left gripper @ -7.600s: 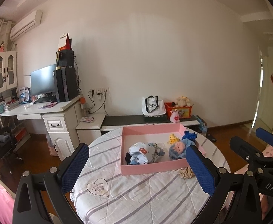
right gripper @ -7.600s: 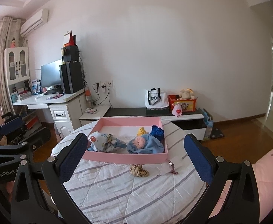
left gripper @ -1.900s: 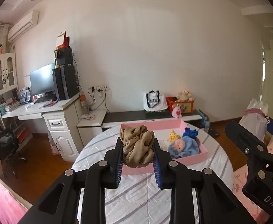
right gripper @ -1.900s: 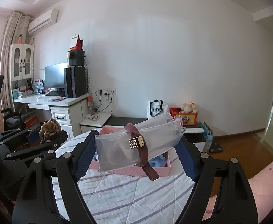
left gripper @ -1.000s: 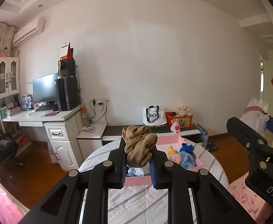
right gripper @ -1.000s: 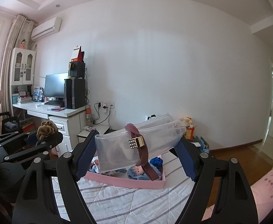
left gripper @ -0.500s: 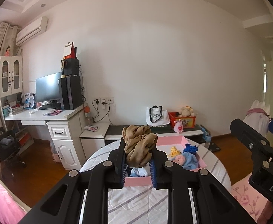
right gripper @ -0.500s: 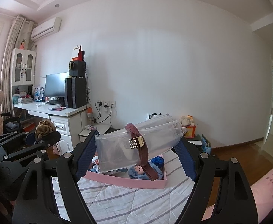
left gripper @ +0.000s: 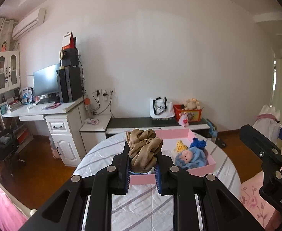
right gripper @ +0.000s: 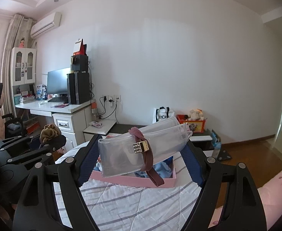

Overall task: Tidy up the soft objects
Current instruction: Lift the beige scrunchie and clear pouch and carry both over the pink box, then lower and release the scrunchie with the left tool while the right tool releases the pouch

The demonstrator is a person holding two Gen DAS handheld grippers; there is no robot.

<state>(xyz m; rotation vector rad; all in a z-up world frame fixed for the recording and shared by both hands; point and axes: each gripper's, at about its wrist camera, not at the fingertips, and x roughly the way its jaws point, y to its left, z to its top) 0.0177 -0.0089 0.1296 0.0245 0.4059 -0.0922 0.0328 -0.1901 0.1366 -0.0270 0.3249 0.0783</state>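
Observation:
My left gripper (left gripper: 142,170) is shut on a bunched tan scrunchie (left gripper: 143,151), held above the near edge of a pink tray (left gripper: 211,162) on the round table. The tray holds a blue-wrapped doll (left gripper: 190,156), a yellow toy (left gripper: 180,145) and a dark blue cloth (left gripper: 198,143). My right gripper (right gripper: 141,155) grips a clear plastic pouch (right gripper: 121,154) endwise between its blue pads; a mauve strap with a gold buckle (right gripper: 141,147) wraps it. It hangs over the pink tray (right gripper: 133,182). The scrunchie (right gripper: 49,132) and left gripper show at the left of the right wrist view.
The round table (left gripper: 144,202) wears a white quilt with grey stripes. A white desk (left gripper: 64,115) with monitor and computer tower stands at the left, a low dark bench (left gripper: 150,122) with a tote bag and red toy box along the wall. Pink bedding (left gripper: 256,198) lies at right.
Both grippers have come forward and tipped down toward the tray, which now looks larger and closer. Each still grips the same thing as a second ago.

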